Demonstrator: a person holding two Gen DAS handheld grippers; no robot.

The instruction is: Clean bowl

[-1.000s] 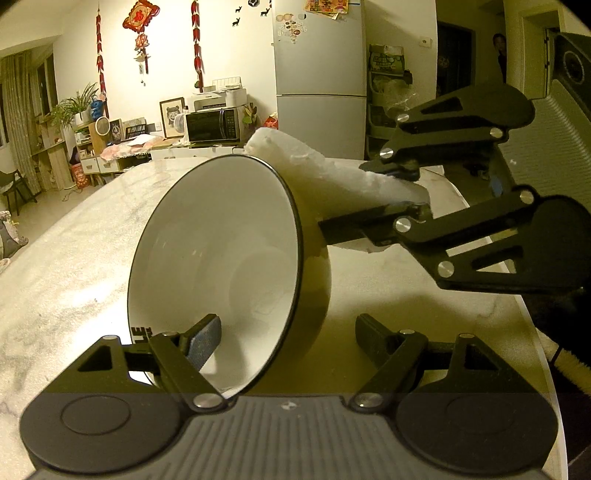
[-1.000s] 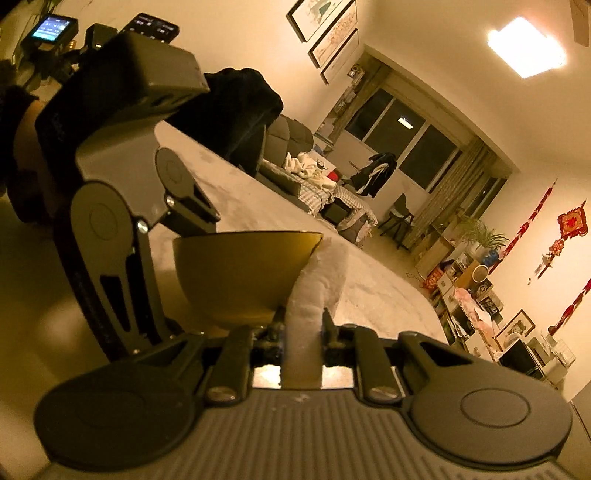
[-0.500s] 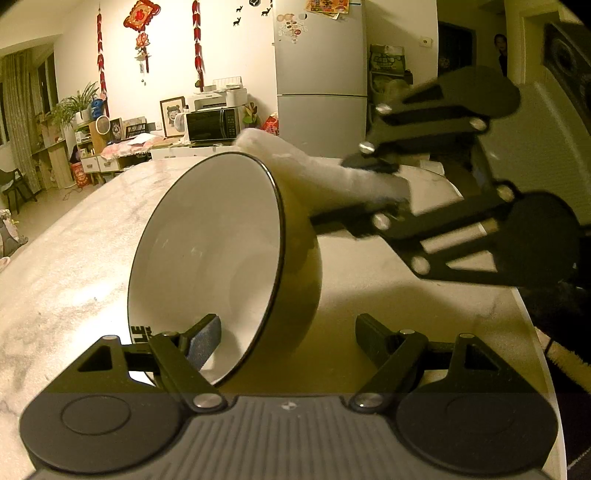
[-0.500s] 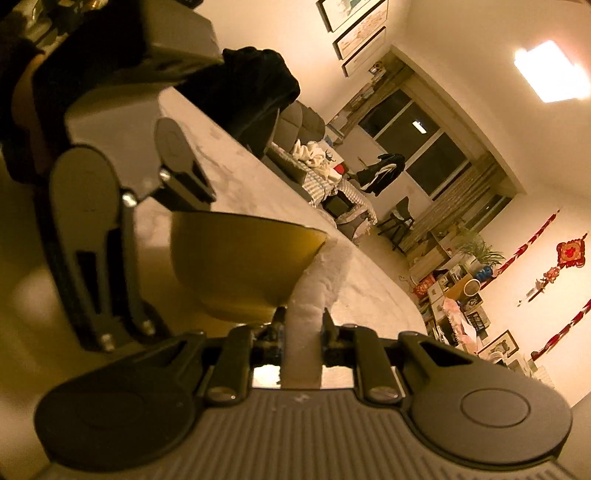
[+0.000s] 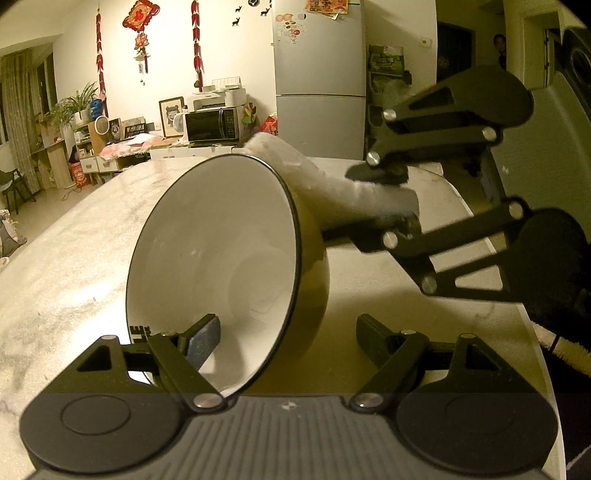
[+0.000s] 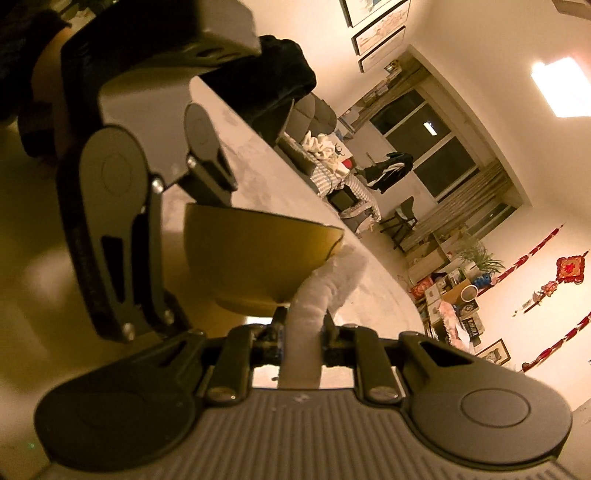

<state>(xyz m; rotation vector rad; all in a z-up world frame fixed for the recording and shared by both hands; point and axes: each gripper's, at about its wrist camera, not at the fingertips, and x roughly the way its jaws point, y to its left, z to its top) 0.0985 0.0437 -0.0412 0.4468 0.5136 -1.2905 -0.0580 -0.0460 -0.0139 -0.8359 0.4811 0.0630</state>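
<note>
White inside and yellow outside, the bowl [image 5: 221, 266] stands tipped on its side at the centre of the left wrist view, on the marble table [image 5: 66, 266]. The left gripper [image 5: 288, 332] has its claws spread, one finger inside the bowl; I cannot tell if it grips. The right gripper [image 6: 301, 332] is clamped on a white cloth [image 6: 314, 306] rubbing the outer wall. Hard wiping could roll the bowl free.

- Grey fridge [image 5: 319, 74] standing vs back wall, microwave [image 5: 211, 124] + printer [image 5: 216, 99] left of it.
- Red hangings [image 5: 140, 22] decorating wall.
- Ceiling light [image 6: 559, 86] glowing; dark windows [image 6: 424, 136], curtains [image 6: 476, 199] hanging.
</note>
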